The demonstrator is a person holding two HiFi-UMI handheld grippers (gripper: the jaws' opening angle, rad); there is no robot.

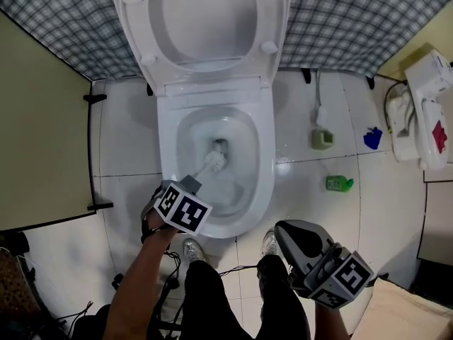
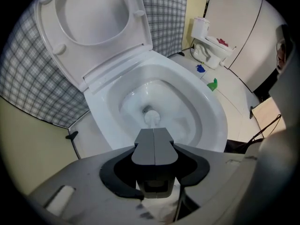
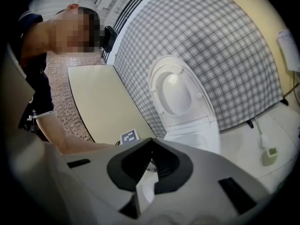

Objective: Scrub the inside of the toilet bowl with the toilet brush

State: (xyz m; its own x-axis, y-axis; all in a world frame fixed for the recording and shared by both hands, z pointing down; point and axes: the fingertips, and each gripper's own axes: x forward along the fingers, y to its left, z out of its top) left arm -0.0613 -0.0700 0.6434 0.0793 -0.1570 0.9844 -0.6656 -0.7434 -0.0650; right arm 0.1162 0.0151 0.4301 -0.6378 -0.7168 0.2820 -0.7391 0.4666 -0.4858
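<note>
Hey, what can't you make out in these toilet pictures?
- Handle of the toilet brush at the grip: left gripper view, covered by the left tongs themselves.
- Near-left inner wall of the toilet bowl: head view, behind the left tongs' marker cube.
- Label on the green bottle: head view, too small.
- The white unit at right: head view, cut off by the edge.

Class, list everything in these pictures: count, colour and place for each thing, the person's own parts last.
toilet: one, white, centre, seat raised
toilet brush: one, white head, in the bowl
brush holder: one, olive, floor right of toilet
bottle: one, green, floor right of toilet
blue thing: one, blue, floor further right
checked cloth: one, grey and white, behind toilet
panel: one, beige, left
shoes: two, pale, before the toilet
left gripper: one, grey, shut on toilet brush
right gripper: one, grey, shut, empty, lower right
</note>
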